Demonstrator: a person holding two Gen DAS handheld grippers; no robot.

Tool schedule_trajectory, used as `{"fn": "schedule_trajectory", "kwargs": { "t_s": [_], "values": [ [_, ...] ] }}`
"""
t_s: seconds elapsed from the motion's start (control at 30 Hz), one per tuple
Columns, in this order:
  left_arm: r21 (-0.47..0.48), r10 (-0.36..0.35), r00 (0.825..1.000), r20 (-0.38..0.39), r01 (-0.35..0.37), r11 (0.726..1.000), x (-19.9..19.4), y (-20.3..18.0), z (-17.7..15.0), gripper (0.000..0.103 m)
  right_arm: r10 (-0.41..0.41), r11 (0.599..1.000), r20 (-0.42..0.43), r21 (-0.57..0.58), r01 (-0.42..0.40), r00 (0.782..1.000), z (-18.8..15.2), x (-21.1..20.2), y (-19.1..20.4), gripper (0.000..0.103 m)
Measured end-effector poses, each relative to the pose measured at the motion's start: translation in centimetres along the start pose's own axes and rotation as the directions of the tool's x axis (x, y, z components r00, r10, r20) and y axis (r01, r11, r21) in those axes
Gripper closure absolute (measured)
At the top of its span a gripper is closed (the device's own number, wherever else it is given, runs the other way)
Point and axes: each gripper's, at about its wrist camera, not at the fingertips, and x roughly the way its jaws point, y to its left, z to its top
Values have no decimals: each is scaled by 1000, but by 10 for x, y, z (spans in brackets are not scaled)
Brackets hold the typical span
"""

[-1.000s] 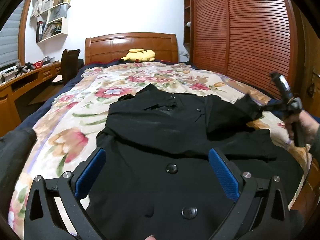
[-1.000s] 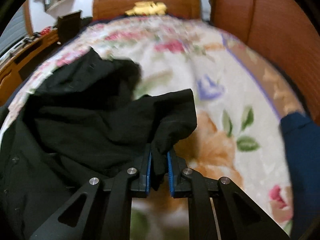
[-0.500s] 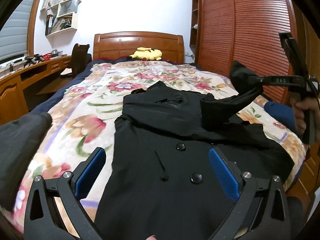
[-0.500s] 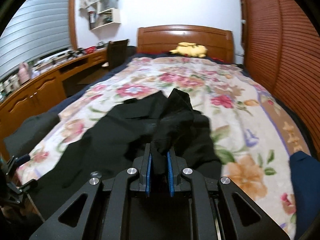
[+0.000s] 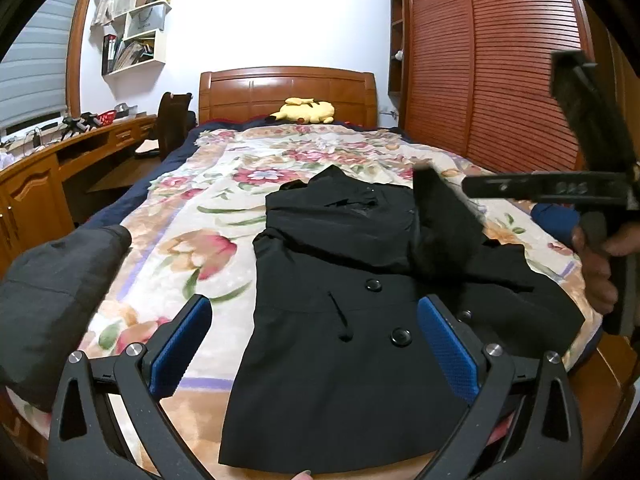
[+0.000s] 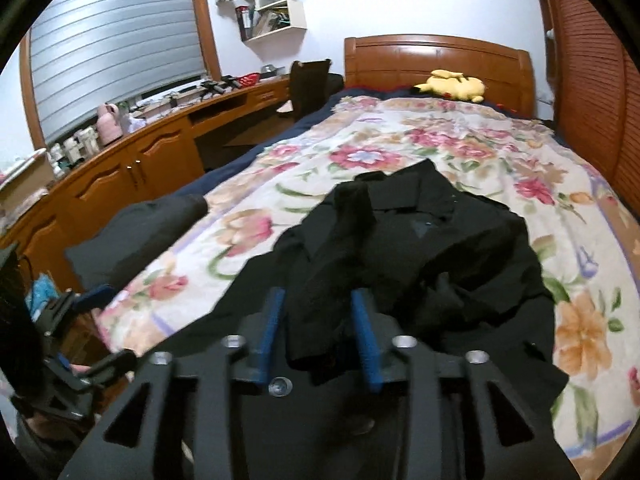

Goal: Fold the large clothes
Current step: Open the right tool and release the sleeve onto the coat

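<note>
Bed (image 5: 192,216): covered by a floral spread, with a wooden headboard (image 5: 288,92) at the far end. A yellow plush (image 5: 304,111) lies just before the headboard.

Coat (image 5: 352,320): black, laid flat on the near half of the bed, front side up, collar toward the headboard, hem at the near edge. Buttons (image 5: 401,336) are exposed on the front. The right sleeve (image 5: 440,224) is lifted off the bed and drawn over the chest area.

Dark garment (image 5: 52,292): lies at the left edge of the bed, apart from the coat.

Left gripper (image 5: 316,348): fingers spread wide, holding nothing, positioned above the coat's lower front.

Right gripper (image 6: 318,332): fingers parted, with the sleeve end (image 6: 344,264) between the blue pads (image 6: 366,336). Whether either pad touches the cloth cannot be determined. In the left wrist view, this gripper (image 5: 472,188) is at the right, above the coat.
</note>
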Motion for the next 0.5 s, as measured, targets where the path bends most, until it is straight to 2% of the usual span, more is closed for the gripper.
{"fn": "schedule_trajectory", "kwargs": {
  "t_s": [0.07,0.2,0.27,0.37,0.5],
  "values": [
    [-17,-7,1000,-8,7,1000,2,2,-2,0,-14,1000,13,-14,14,1000,7,-9,7,51],
    [-6,-19,1000,-20,18,1000,10,-4,-5,0,-29,998,42,-59,32,999,7,-25,5,50],
    [8,-20,999,-34,20,1000,17,-9,-7,0,-63,995,54,-78,67,997,-3,-31,6,50],
    [-24,-49,998,-50,48,999,26,-14,-11,0,-115,989,51,-88,119,992,-14,-35,-6,50],
    [-48,-90,992,-88,86,995,40,-26,-19,0,-182,979,16,-86,183,983,-33,-32,-30,50]
  ]
}}
